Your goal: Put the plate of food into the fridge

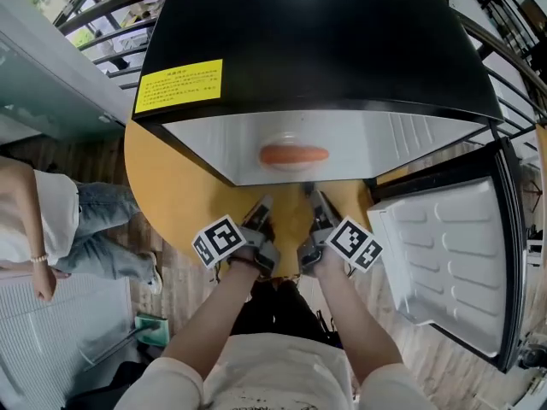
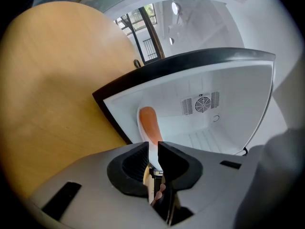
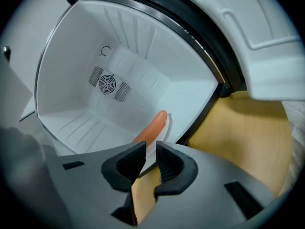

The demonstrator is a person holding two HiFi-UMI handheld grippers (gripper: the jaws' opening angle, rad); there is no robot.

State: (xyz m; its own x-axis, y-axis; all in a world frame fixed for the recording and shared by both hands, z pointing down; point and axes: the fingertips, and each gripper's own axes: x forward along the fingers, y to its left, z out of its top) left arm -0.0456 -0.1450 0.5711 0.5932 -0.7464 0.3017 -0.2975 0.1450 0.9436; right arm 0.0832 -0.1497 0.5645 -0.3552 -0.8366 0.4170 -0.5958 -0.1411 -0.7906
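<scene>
Head view: plate [image 1: 278,140] is just inside the fridge [image 1: 308,49] mouth, straight ahead of both grippers.
Orange food [image 1: 293,154] axis: crosswise, left to right (neither hand looks nearer).
Left gripper [image 2: 152,150]: jaws nipped on the plate's near rim.
Right gripper [image 3: 150,149]: jaws likewise pinched on that rim, a sliver apart.
Next move, as I judge it: push deeper, then release.

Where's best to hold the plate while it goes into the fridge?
The plate's near rim, pinched edge-on from the front, left gripper and right gripper either side of the food. It lies flat and shallow, so only that thin edge fits the jaws.
</scene>
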